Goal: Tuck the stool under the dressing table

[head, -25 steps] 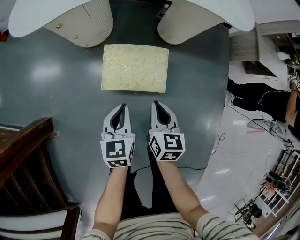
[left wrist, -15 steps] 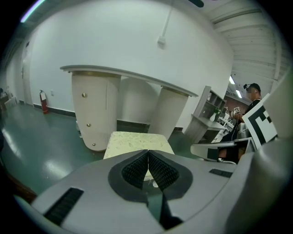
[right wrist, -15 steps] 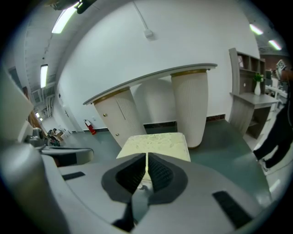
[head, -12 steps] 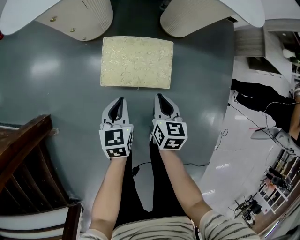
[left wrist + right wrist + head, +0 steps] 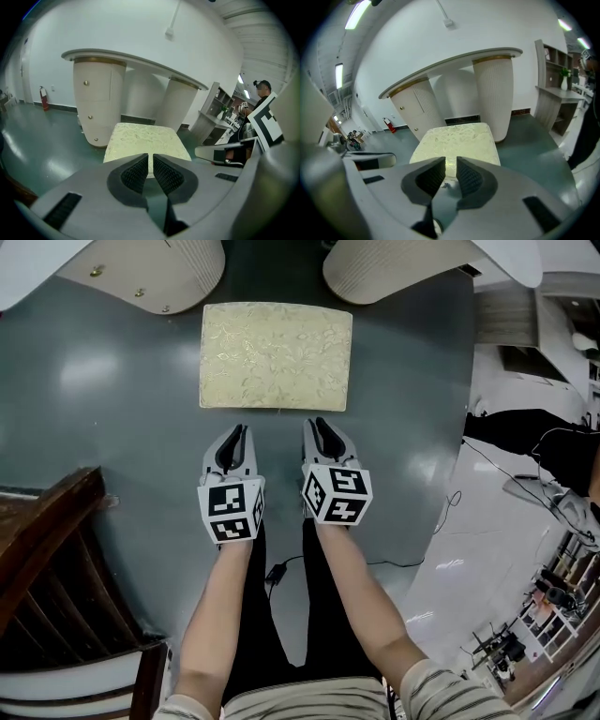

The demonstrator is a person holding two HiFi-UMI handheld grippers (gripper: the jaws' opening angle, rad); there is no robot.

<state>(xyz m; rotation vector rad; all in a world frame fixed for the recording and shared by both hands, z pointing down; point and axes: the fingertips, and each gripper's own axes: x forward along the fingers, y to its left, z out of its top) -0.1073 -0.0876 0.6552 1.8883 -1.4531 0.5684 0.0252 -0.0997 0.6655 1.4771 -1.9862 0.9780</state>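
Observation:
The stool (image 5: pixel 275 355) has a cream patterned cushion and stands on the grey floor in front of the white dressing table (image 5: pixel 506 263), between its two ribbed pedestals (image 5: pixel 150 268). My left gripper (image 5: pixel 240 431) is shut and empty, just short of the stool's near edge. My right gripper (image 5: pixel 319 425) hangs beside it; its jaws are opening, with nothing between them. In the left gripper view the left gripper (image 5: pixel 151 161) points at the stool (image 5: pixel 143 140). The right gripper (image 5: pixel 451 166) likewise faces the stool (image 5: pixel 457 140), with the dressing table (image 5: pixel 450 63) behind.
A dark wooden chair (image 5: pixel 47 559) stands at the lower left. A black cable (image 5: pixel 281 570) lies on the floor by the person's legs. To the right is white flooring with cables (image 5: pixel 487 465), a shelf unit (image 5: pixel 555 93) and a person (image 5: pixel 262 89).
Both grippers have come lower and closer to the stool's near edge. The right gripper's jaws have parted; the left's stay together.

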